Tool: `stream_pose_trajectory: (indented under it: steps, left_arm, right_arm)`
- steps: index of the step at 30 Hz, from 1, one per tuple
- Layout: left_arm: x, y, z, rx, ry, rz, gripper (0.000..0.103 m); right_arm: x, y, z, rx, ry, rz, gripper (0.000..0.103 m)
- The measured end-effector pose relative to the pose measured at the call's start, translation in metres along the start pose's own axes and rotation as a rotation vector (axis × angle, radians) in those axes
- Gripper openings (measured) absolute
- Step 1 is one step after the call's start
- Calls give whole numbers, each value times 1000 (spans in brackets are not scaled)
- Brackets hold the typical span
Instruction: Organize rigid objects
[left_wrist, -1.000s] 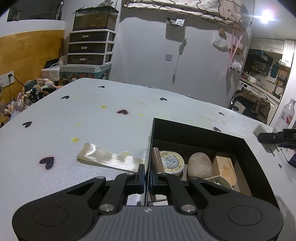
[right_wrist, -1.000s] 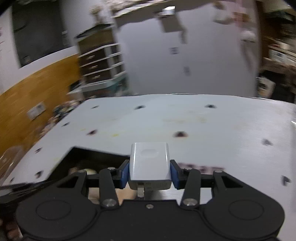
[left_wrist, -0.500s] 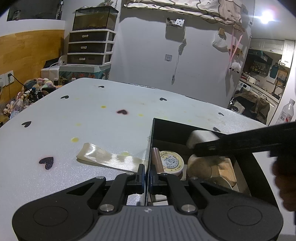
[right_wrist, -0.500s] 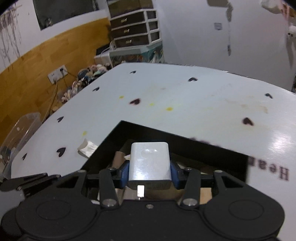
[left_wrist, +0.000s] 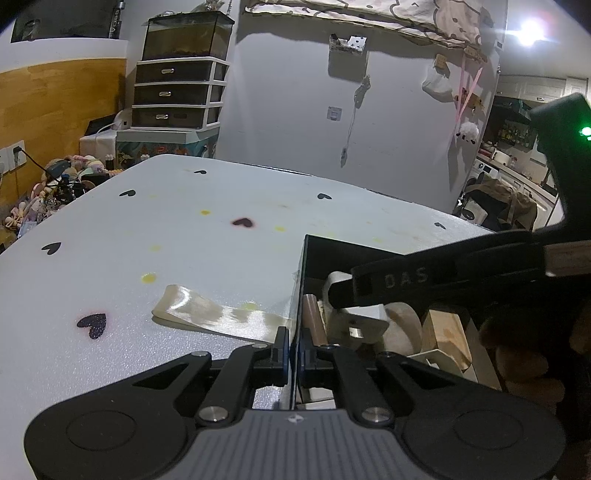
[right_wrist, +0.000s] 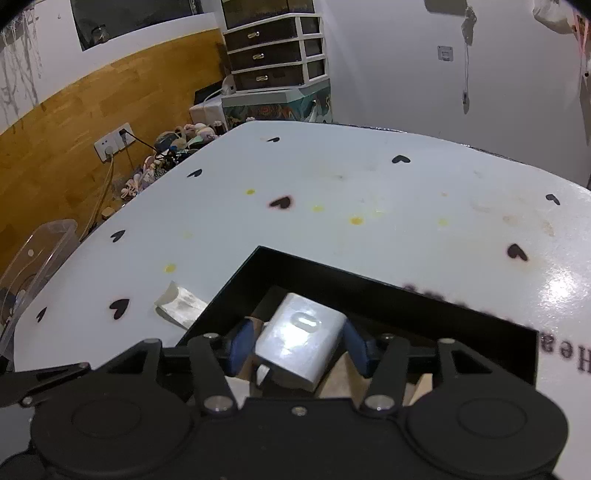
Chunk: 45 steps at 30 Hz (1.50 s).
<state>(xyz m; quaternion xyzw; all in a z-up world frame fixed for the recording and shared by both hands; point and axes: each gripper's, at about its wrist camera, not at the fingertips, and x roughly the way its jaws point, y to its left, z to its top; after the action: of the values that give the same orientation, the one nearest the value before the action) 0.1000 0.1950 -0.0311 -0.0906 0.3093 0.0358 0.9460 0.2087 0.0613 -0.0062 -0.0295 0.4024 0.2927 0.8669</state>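
A black box (left_wrist: 343, 251) sits on the white table; it also shows in the right wrist view (right_wrist: 369, 291). My left gripper (left_wrist: 293, 341) is shut on the box's left wall. My right gripper (right_wrist: 295, 343) has its jaws spread apart inside the box, and the white charger block (right_wrist: 301, 341) lies tilted between the blue pads (right_wrist: 242, 343), loose from them. In the left wrist view the charger (left_wrist: 354, 317) rests on a tan stone (left_wrist: 402, 328), beside a brown tube (left_wrist: 314, 325) and a wooden block (left_wrist: 447, 336).
A strip of clear tape (left_wrist: 210, 317) lies on the table left of the box. The table (right_wrist: 369, 192) carries heart marks and yellow stains. A clear plastic container (right_wrist: 40, 254) stands off the left edge. Drawers (left_wrist: 177, 92) stand behind.
My right gripper came over the box, lowered the charger into it and opened, so the charger now lies tilted between the pads. My left gripper stayed shut on the box wall.
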Motion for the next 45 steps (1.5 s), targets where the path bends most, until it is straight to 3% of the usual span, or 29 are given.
stream_pose_trajectory:
  steps: [11,18,34,39,42,45]
  left_arm:
    - [0,0,0,-1,0,3,5]
    - [0,0,0,-1,-1,3,5]
    - [-5,0,0,22,-12,0,5]
    - [-36,-4,-2,32,-83,15,8]
    - [-57,-6,-4,33,-123,9,19]
    - [-77,-8,-11,25,-152,12,40]
  right_arm:
    - [-20,-3,-3,7,-40,-20,70]
    - [-55,-12,-16,16,-114,-35,80]
    - [-131,-34,-85,68,-309,-134,93]
    - [-146,-35,-104,79,-350,-166,97]
    - [-152,-35,-113,80,-362,-186,99]
    - [-160,-33,-124,62,-383,-212,101]
